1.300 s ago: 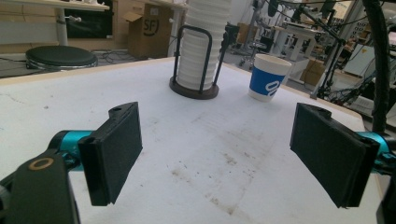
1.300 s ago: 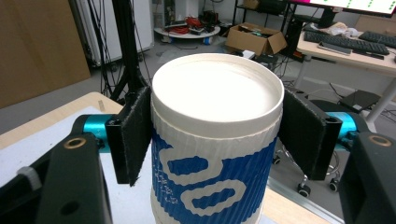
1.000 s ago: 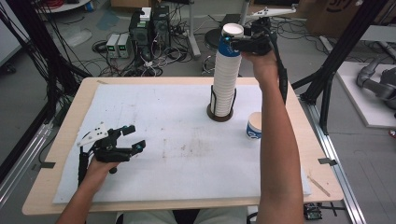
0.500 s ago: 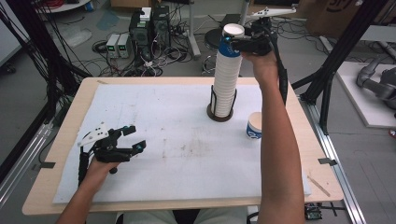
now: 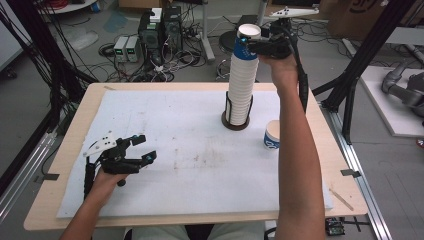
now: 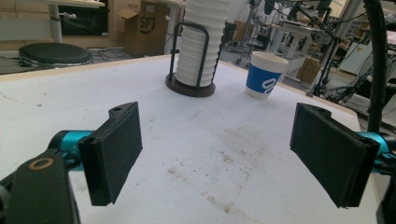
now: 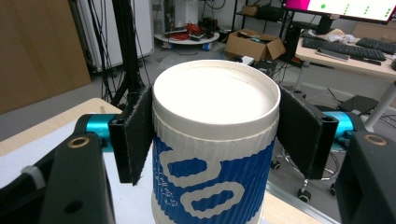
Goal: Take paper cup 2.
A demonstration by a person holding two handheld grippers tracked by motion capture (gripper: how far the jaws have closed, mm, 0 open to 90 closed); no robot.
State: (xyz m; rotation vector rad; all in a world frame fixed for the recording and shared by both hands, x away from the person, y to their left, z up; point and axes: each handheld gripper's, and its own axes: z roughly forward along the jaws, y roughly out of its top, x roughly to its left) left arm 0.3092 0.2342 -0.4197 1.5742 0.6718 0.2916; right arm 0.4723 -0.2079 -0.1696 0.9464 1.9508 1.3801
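While the left gripper (image 5: 141, 148) just sits low over the white mat (image 5: 165, 130) near the table's front left corner, all the action is up top on the right. The right gripper (image 5: 251, 44) is held high at the top of the cup stack (image 5: 240, 85), and its jaws have just been closing in on the top cup (image 7: 212, 154), the blue-and-white one that crowns the pile. In the right gripper view both black pads (image 7: 138, 135) press against the cup's sides just under the rim, one on each side, so it's clamped on that cup (mouth facing up, white inside, blue wavy print on the ribbed sleeve).

The stack itself is a tall column of white cups standing upright in a dark wire holder (image 5: 236, 120) with a round base, toward the far side of the mat, right of centre. One more cup (image 5: 272, 136) with the same blue print stands upright by itself on the mat, near the holder, on the side nearer the person, next to their right forearm.

The left gripper view looks across the stained mat between its own two pads (image 6: 116, 149), which stand wide apart with nothing between them (so open and empty). Farther off in that view are the holder with the stack and the lone cup to its right.
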